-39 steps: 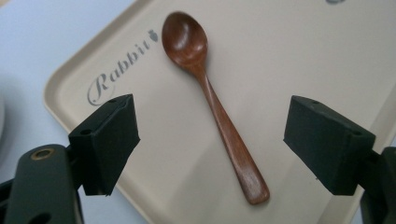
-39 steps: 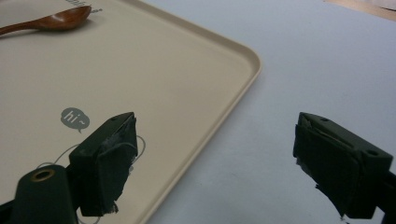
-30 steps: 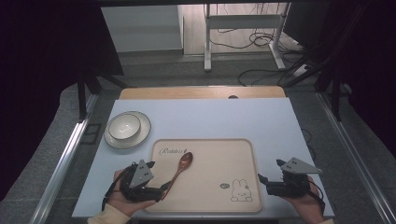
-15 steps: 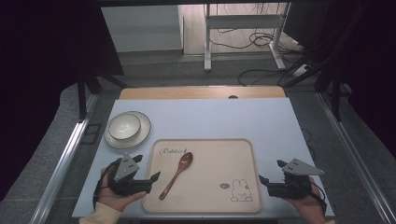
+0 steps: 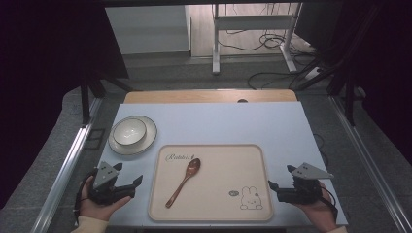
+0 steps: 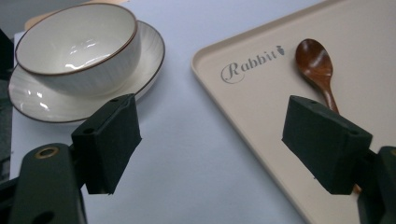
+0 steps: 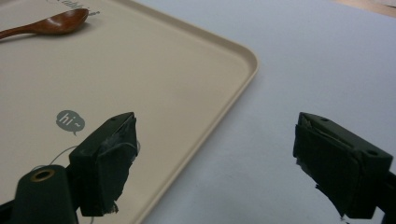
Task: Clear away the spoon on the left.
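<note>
wooden spoon (image 5: 183, 181) on beige tray (image 5: 252, 160)

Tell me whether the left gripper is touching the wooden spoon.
Apart. In the high view the left gripper sits off the tray's left edge, bare tray between it and the spoon. The left gripper view shows its jaws open and empty.

The high view looks forward and down from the person's side, taking in the whole worktop (image 5: 218, 121). The left gripper view sits low and close, facing about 1 o'clock across the tray (image 6: 261, 107) edge. The right gripper view, equally close, faces about 11 o'clock. All three share the tray and its wooden spoon (image 5: 183, 182).
</note>
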Demonstrator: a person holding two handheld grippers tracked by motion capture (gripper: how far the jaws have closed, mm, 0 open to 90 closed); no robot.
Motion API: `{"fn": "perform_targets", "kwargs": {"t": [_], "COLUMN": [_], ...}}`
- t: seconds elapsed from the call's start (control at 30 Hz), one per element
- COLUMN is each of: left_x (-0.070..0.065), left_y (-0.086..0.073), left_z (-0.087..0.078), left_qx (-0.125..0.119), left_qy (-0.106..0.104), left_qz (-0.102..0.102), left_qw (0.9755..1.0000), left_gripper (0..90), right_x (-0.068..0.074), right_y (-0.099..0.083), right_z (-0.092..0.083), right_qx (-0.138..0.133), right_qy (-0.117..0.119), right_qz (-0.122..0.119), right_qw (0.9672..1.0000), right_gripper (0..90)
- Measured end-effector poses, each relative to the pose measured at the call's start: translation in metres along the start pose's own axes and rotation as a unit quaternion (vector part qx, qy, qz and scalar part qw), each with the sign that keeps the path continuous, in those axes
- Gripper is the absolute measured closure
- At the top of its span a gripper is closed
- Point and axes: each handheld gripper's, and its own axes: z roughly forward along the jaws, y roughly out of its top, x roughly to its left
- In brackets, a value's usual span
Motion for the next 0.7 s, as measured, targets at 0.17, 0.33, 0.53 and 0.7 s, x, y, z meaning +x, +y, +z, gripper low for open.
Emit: {"fn": "perform_targets", "kwargs": {"t": [0.17, 0.33, 0.53, 0.7], "left_x": [-0.0029, -0.0087, -0.0064, -0.0079], "left_y": [0.0003, 0.0014, 0.0010, 0.0014], "left_z": [0.0019, 0.0032, 0.0041, 0.0048], "left_qx": [-0.001, 0.000, 0.000, 0.002], "left_qy": [-0.004, -0.006, -0.005, -0.006], "left_qz": [0.003, 0.021, 0.018, 0.021], "left_qw": [1.0000, 0.9998, 0.9998, 0.9998], "left_gripper": [18.8, 18.8, 18.9, 18.8], "right_x": [0.0016, 0.0029, 0.0005, 0.0003], "right_y": [-0.0002, 0.0004, 0.0002, 0.0005], "right_z": [-0.0009, -0.0019, -0.0013, -0.0029], "right_qx": [-0.001, -0.003, -0.003, -0.007], "right_qy": [0.002, 0.002, 0.000, -0.001], "right_qz": [-0.002, -0.005, 0.002, 0.002], "right_qw": [1.0000, 1.0000, 1.0000, 1.0000], "right_gripper": [13.9, 13.9, 13.9, 13.8]}}
